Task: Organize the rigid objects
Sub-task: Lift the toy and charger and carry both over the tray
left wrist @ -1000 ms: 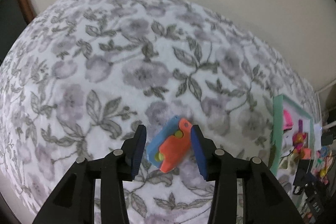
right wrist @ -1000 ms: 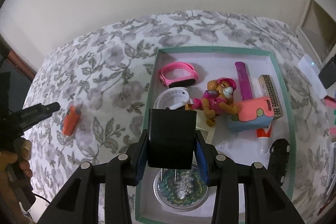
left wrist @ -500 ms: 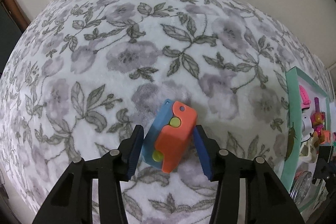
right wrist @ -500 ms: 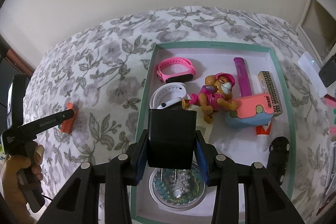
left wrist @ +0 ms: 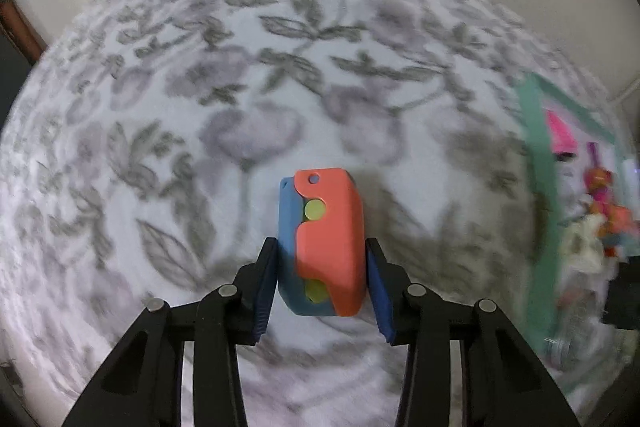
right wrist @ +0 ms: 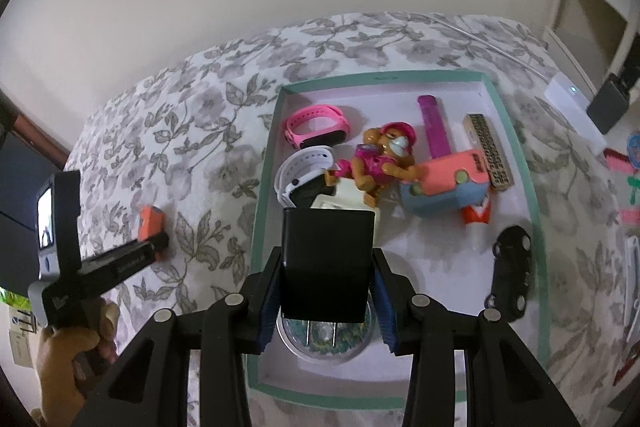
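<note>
Bedding printed with grey flowers and leaves (left wrist: 168, 131) carries everything here, with a shallow teal-rimmed white tray (right wrist: 536, 227) lying on its right part. The left gripper (left wrist: 322, 281) points down at an orange-and-blue plastic block with yellow-green round studs (left wrist: 326, 239) that lies on the cloth left of the tray; its jaws are closing with the block between them, the blue pads just beside its sides, though firm contact cannot be told through the blur. In the right wrist view that same block shows as an orange edge at the left gripper's tip, and a hand (right wrist: 66, 359) grips the tool's handle at near left. The right gripper (right wrist: 326, 301) is clamped on a black boxy wall charger (right wrist: 326, 263) with its two metal prongs pointing near, hanging over a round clear lidded dish of beads (right wrist: 320, 341) at the tray's near end. Farther in the tray lie a pink wristband (right wrist: 316, 125), a white wristband (right wrist: 304, 171), a brown puppy figure in pink clothes (right wrist: 380, 163), a second orange-and-blue block (right wrist: 444, 183), a purple stick (right wrist: 434, 125) and a black toy car (right wrist: 510, 271).
</note>
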